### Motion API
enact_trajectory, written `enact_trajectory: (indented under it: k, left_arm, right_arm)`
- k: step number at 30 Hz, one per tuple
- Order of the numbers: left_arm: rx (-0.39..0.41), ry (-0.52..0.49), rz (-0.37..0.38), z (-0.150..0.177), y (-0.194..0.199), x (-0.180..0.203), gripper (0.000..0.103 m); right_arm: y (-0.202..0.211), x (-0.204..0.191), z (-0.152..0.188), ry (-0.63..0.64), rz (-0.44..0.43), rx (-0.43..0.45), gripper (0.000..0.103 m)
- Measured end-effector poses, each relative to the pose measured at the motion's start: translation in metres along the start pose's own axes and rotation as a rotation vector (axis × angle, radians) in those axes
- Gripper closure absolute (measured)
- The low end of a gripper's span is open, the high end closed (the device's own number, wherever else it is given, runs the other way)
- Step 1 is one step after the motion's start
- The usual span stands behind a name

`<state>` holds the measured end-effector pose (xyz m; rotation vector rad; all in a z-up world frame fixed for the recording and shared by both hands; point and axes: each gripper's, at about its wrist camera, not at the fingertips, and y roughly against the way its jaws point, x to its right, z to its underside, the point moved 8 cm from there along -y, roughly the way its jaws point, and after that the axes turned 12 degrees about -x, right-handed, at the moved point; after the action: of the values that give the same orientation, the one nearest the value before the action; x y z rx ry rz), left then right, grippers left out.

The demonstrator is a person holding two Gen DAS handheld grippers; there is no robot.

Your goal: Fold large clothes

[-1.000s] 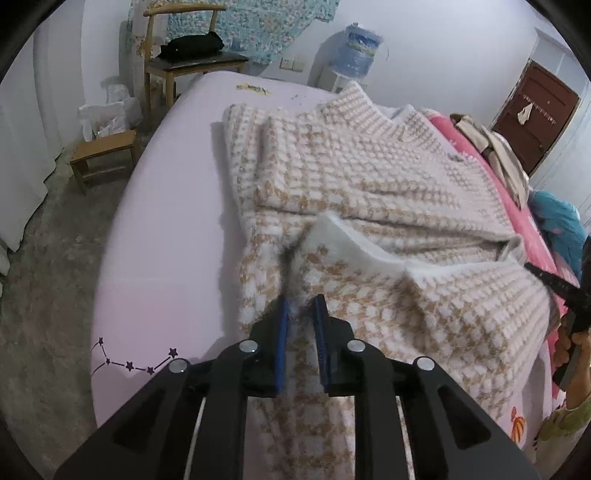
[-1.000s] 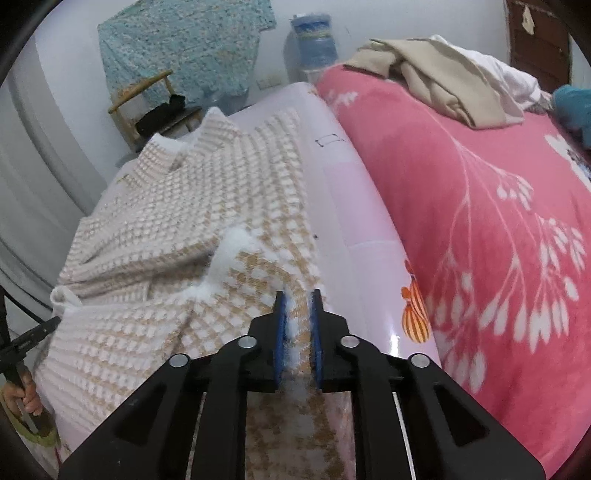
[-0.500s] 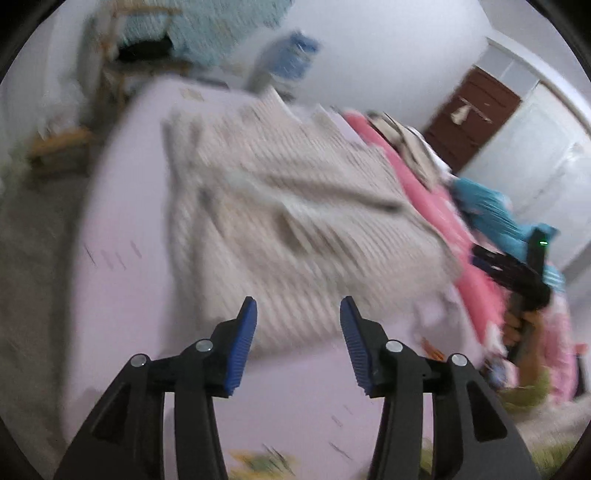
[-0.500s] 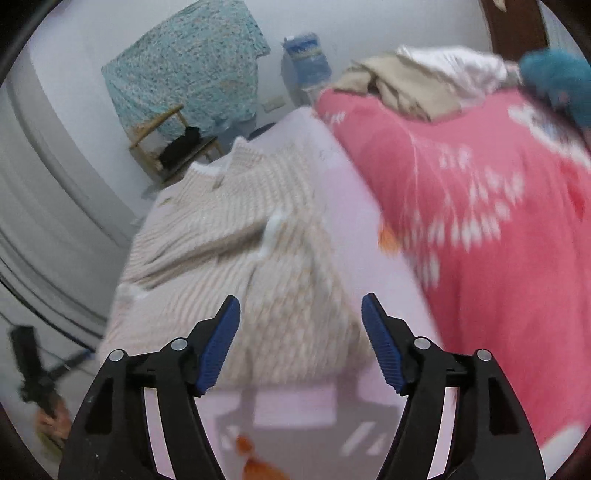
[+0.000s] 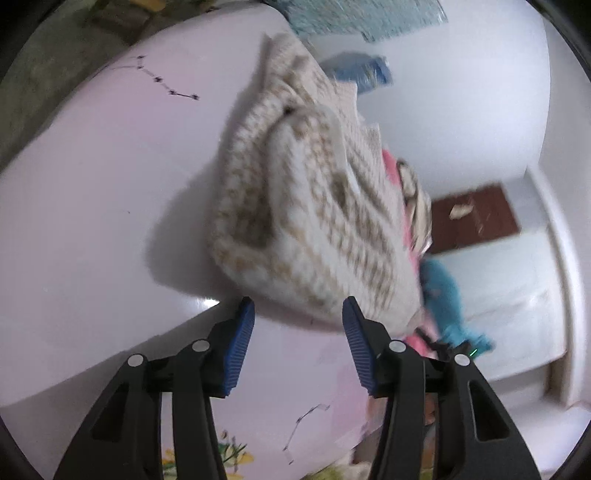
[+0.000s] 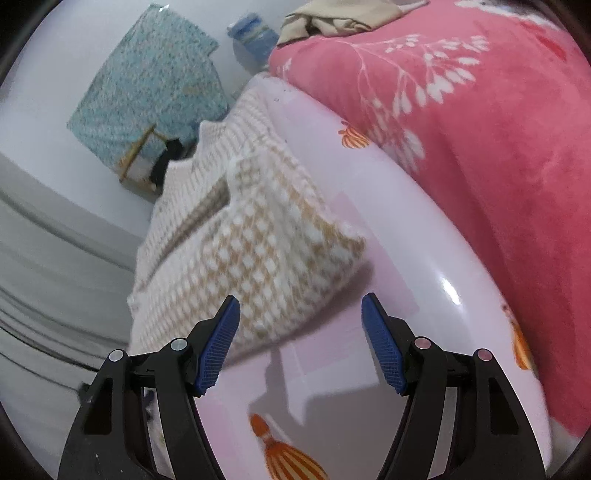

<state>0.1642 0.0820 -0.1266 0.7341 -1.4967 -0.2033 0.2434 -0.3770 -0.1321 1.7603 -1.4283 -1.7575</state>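
Note:
A cream and tan houndstooth sweater (image 5: 314, 206) lies folded on the pale pink sheet (image 5: 92, 192). It also shows in the right wrist view (image 6: 251, 254), with its near folded edge just ahead of the fingers. My left gripper (image 5: 297, 317) is open and empty, just short of the sweater's near edge. My right gripper (image 6: 301, 317) is open and empty, just in front of the sweater's near right corner. Both views are tilted and blurred.
A red floral blanket (image 6: 480, 147) covers the bed's right side, with a beige garment pile (image 6: 340, 14) on its far end. A teal item (image 5: 443, 295) lies beyond the sweater. A wooden chair (image 6: 144, 155) and a water jug (image 6: 255, 29) stand by the far wall.
Both grippers let go of the sweater hem, opened wide and pulled back toward the bed's near edge. The folded-over hem now rests on the sweater body. Both cameras have tilted.

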Motion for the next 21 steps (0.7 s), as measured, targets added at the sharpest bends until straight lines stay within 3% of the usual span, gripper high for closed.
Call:
enact_trajectory:
  k: [6, 10, 13, 15, 18, 21]
  left_arm:
    - [0.068, 0.069, 0.089, -0.008, 0.004, -0.001, 0.050]
    - [0.087, 0.090, 0.056, -0.012, 0.001, 0.001, 0.049]
    - [0.088, 0.088, -0.040, -0.020, 0.002, -0.001, 0.057]
    - [0.084, 0.041, -0.152, -0.022, -0.003, 0.004, 0.071]
    - [0.098, -0.097, -0.343, -0.023, -0.004, 0.018, 0.088]
    - [0.160, -0.236, -0.446, -0.017, 0.010, 0.043, 0.092]
  right_arm:
    - [-0.001, 0.001, -0.010, -0.057, -0.049, 0.038, 0.039]
    - [-0.004, 0.003, -0.018, -0.085, -0.053, 0.075, 0.042]
    - [-0.009, 0.002, -0.025, -0.096, -0.026, 0.102, 0.050]
    - [-0.014, 0.001, -0.033, -0.106, -0.002, 0.123, 0.058]
    - [-0.015, 0.001, -0.037, -0.108, 0.007, 0.129, 0.079]
    - [0.001, -0.005, -0.034, -0.059, 0.029, 0.148, 0.092]
